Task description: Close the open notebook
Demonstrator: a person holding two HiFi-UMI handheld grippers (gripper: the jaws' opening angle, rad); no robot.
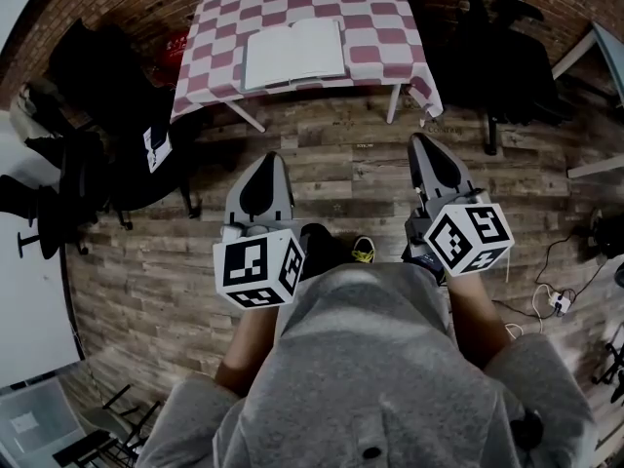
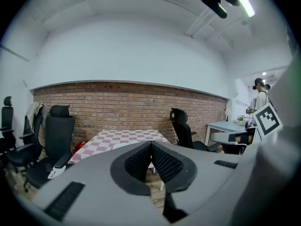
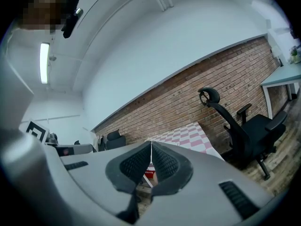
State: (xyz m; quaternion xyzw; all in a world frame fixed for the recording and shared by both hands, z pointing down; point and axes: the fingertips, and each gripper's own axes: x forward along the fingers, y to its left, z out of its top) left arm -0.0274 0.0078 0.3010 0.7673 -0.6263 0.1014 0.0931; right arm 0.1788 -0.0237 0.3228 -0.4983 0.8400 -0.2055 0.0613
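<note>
Head view: the open notebook (image 1: pixel 292 55) lies on the checked table (image 1: pixel 390 27), far from you. Left gripper view: your left gripper (image 2: pixel 150 143) is closed and empty. Right gripper view: the right gripper (image 3: pixel 151 143) also. The notebook is probably light and bendy; lift one outer cover edge.

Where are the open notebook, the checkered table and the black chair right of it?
open notebook (image 1: pixel 292 54), head view, middle of its white pages.
checkered table (image 1: pixel 385 13), head view, bare cloth right of the notebook.
black chair (image 2: pixel 182 132), left gripper view, its backrest.
</note>
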